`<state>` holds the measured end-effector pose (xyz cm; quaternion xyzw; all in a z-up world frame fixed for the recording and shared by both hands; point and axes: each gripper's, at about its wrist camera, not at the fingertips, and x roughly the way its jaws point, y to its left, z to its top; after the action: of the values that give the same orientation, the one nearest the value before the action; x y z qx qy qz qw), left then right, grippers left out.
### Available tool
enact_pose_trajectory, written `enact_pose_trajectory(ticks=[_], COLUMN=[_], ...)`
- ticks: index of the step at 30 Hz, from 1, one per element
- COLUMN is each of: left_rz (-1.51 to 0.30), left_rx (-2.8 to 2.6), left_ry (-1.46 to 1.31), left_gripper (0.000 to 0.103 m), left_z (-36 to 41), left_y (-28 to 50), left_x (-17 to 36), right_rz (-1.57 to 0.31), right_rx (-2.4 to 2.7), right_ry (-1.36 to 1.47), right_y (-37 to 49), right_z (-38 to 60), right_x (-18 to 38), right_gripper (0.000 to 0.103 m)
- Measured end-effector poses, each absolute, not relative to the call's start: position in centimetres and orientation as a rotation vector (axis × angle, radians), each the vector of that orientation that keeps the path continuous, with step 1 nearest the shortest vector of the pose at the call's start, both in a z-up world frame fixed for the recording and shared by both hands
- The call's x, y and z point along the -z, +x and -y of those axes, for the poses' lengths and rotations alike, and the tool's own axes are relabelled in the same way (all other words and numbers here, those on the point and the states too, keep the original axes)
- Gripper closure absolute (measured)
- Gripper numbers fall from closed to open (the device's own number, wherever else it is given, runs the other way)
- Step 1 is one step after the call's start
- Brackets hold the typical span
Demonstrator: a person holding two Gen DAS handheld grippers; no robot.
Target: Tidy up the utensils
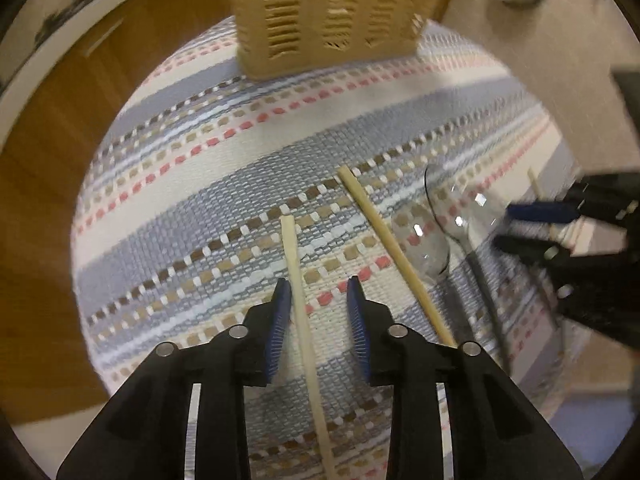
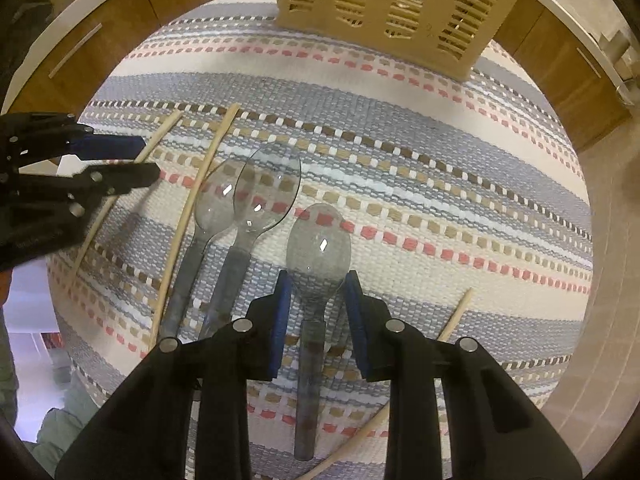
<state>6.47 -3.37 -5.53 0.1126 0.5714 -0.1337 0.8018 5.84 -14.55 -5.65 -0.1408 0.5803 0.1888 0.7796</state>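
Item: clear plastic spoon with grey handle (image 2: 318, 264), flat on the striped woven mat (image 2: 420, 208), apart from two like spoons (image 2: 248, 196). Likely light, stiff, slick and brittle; best taken at the neck below the bowl. The right gripper (image 2: 316, 292) straddles that neck, jaws parted, not visibly pressing.

Item: pale wooden chopstick (image 1: 298, 300), light, rigid, apt to roll. The left gripper (image 1: 320, 300) brackets it, jaws apart. Slatted tan basket (image 1: 328, 12) stands beyond.

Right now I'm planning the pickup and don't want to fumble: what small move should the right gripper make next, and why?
Probably close the right gripper a little more onto the clear spoon. Its jaws straddle the spoon's neck with gaps visible on both sides, so nothing is pinched yet. The spoon lies flat on the striped mat, with the slatted basket waiting beyond.
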Motion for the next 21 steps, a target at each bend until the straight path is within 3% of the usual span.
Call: enact_pose_trajectory(ticks=[2, 5, 16, 17, 18, 21], left_rz=[-1.216, -1.199, -0.747, -0.719, -0.668, -0.584], left_rx=[0.257, 0.252, 0.301, 0.304, 0.306, 0.304], left_ry=[0.298, 0.261, -0.132, -0.152, -0.173, -0.203], left_gripper=[0.099, 0.099, 0.099, 0.099, 0.099, 0.099], left_z=[3.8, 3.2, -1.1, -1.1, -1.4, -1.0], left_y=[6.3, 6.2, 3.2, 3.2, 3.0, 3.6], left_x=[5.6, 5.3, -4.3, -5.0, -6.2, -8.0], right_rz=[-1.233, -1.189, -0.907, -0.884, -0.871, -0.807], right_rx=[-0.420, -0.427, -0.499, -0.502, -0.509, -0.504], right_ry=[-0.283, -0.252, -0.068, -0.054, -0.045, 0.006], right_y=[5.6, 5.2, 3.6, 3.6, 3.7, 4.2], right_z=[15.2, 16.0, 19.2, 19.3, 19.1, 19.9], right_x=[4.8, 3.4, -4.0, -4.6, -5.0, -6.7], right_gripper=[0.078, 0.078, 0.079, 0.081, 0.103, 0.103])
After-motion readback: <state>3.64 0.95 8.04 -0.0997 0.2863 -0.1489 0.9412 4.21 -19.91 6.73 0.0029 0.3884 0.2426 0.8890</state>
